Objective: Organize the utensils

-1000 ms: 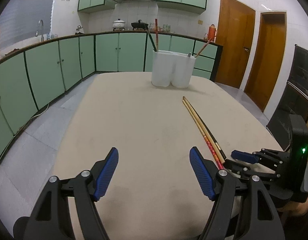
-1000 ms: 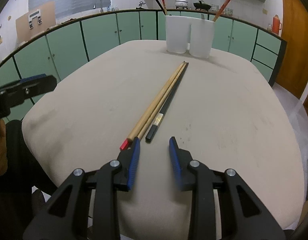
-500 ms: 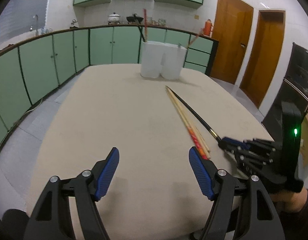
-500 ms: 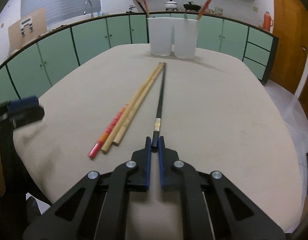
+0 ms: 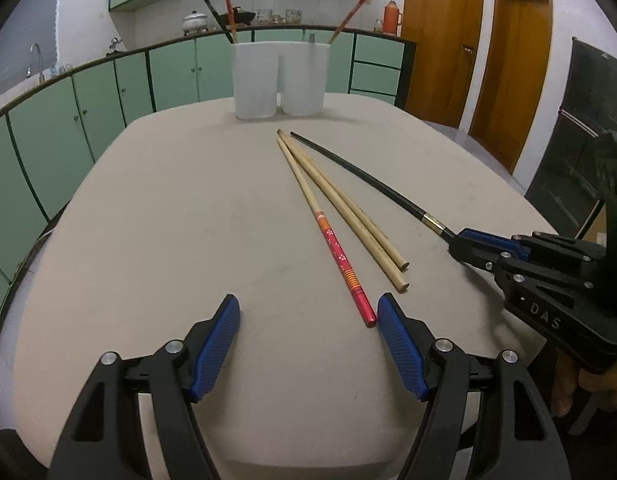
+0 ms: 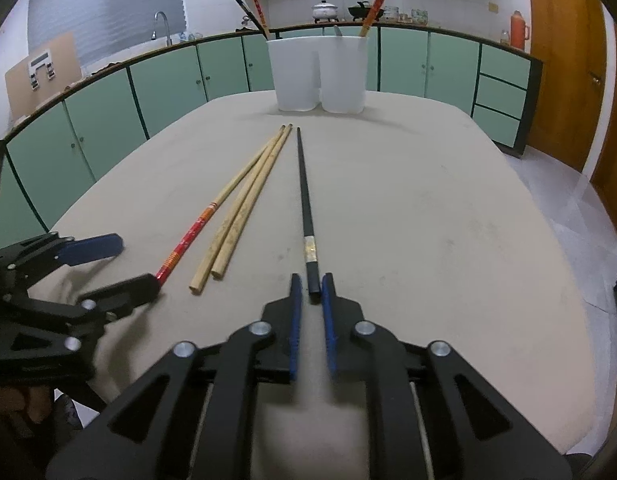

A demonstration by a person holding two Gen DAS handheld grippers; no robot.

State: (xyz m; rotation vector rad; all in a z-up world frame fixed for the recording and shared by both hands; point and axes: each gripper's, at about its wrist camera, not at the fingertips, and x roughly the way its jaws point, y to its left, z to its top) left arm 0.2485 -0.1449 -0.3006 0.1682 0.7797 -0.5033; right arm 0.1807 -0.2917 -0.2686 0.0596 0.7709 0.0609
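Observation:
Several chopsticks lie on the beige table (image 5: 168, 220): a red-handled one (image 5: 340, 260) (image 6: 188, 240), two plain wooden ones (image 5: 348, 216) (image 6: 240, 212) and a black one (image 5: 368, 180) (image 6: 304, 200). My right gripper (image 6: 309, 286) (image 5: 464, 240) has its fingers close around the black chopstick's near end, with a small gap showing on each side. My left gripper (image 5: 308, 316) (image 6: 120, 264) is open, its right finger beside the red chopstick's end. A white two-cup holder (image 5: 280, 78) (image 6: 318, 74) at the table's far end holds several chopsticks.
Green cabinets (image 5: 88, 100) run along the left and back walls. Brown doors (image 5: 440, 40) stand at the right. A dark chair-like object (image 5: 580, 128) stands by the table's right edge.
My right gripper closed in around the black chopstick's end and swung it apart from the others. My left gripper moved forward to the red chopstick's end.

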